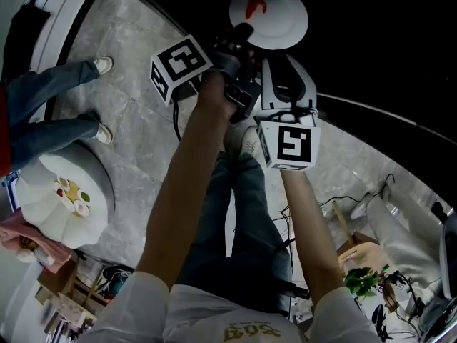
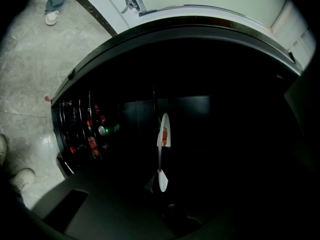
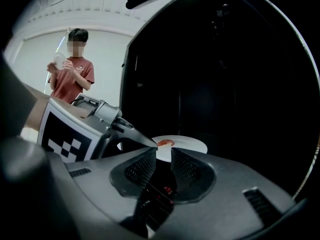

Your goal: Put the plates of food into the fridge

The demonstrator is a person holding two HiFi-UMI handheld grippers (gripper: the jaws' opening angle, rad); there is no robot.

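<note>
A white plate [image 1: 270, 14] with a red bit of food on it is held out into the dark fridge [image 1: 385, 48]. My left gripper [image 1: 241, 36] comes in from the left and is shut on the plate's near rim. In the left gripper view the plate [image 2: 163, 134] shows edge-on, straight ahead. My right gripper [image 1: 275, 54] sits just below the plate. In the right gripper view its two ribbed pads [image 3: 140, 167] stand apart, and the plate [image 3: 186, 144] shows through the gap without either pad pressing on it.
The fridge door's shelves [image 2: 92, 134] hold bottles and cans at the left. A person in jeans [image 1: 50, 106] stands at the left, next to a round white table [image 1: 96, 177] with a dish. Another person in a red shirt [image 3: 72, 76] stands behind. Cables [image 1: 357, 199] lie on the floor.
</note>
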